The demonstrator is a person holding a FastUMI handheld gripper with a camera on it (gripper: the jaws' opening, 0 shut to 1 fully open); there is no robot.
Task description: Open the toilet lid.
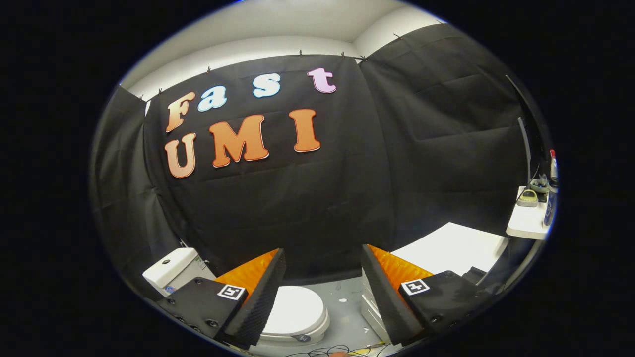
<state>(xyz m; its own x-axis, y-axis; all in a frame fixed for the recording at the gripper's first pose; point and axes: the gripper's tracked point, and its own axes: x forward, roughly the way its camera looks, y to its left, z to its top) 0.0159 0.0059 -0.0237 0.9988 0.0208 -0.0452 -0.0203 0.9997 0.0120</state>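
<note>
I count one toilet (292, 315), its one lid (296, 310) down, and one tank (174, 270). My gripper (322, 297) has two fingers, spread apart. One tabletop (527, 225) carries maybe three small items, too blurred to count surely.

We note the gripper (322, 287) has two wedge-shaped fingers (260, 302) with a fine ribbed texture on the inner faces. Each finger mount carries a square black-and-white marker tag (231, 291). Round screw heads (212, 323) dot the flat plates beside the tags.
</note>
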